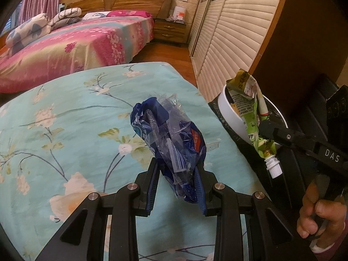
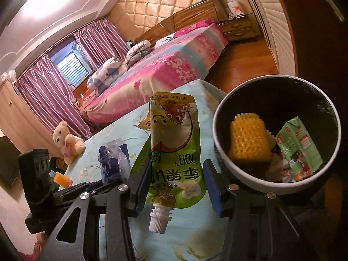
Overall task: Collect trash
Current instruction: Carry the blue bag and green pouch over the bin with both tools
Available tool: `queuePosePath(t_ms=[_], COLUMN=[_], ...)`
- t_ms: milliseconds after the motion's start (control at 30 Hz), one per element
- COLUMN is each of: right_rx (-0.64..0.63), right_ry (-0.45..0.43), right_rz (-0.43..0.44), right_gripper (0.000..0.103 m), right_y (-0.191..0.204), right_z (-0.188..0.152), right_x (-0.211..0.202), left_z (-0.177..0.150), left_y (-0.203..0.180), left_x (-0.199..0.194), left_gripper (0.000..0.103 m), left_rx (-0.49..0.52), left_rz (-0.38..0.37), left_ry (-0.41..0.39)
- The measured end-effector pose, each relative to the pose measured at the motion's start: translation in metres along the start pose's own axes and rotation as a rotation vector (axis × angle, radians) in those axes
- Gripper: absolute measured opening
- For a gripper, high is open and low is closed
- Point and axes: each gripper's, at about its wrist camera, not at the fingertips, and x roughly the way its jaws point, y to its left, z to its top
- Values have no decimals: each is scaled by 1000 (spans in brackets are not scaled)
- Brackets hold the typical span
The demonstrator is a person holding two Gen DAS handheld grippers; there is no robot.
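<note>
From my left wrist, my left gripper (image 1: 177, 187) jaws pinch the blue wrapper (image 1: 168, 139), bin (image 1: 230, 111) off right; from my right wrist, my right gripper (image 2: 177, 184) jaws pinch the green pouch (image 2: 174, 152) just left of the part-filled bin, both undropped.

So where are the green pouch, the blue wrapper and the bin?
green pouch (image 2: 174, 152): right wrist view, printed front.
blue wrapper (image 1: 174, 139): left wrist view, crumpled middle.
bin (image 2: 219, 150): right wrist view, white rim.

The left gripper (image 1: 177, 171) clamps a crumpled blue wrapper (image 1: 169, 139) above the floral table; right of the wrapper, the right gripper (image 1: 264, 128) pinches a green pouch (image 1: 252, 113) at the white bin (image 1: 230, 113).
</note>
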Motion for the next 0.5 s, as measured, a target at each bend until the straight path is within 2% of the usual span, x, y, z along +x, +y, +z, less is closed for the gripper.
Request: queuePosePath(t_ms=[500], right_rx=[40], right_ry=[-29], right_rz=[-24], right_gripper=[48], right_y=[-24], right_z=[-3], right_x=[-22], left_z=[7], left_y=[-31], left_x=[5], left_gripper=[29], left_rx=[73], left_rz=[-20], left_ry=[10])
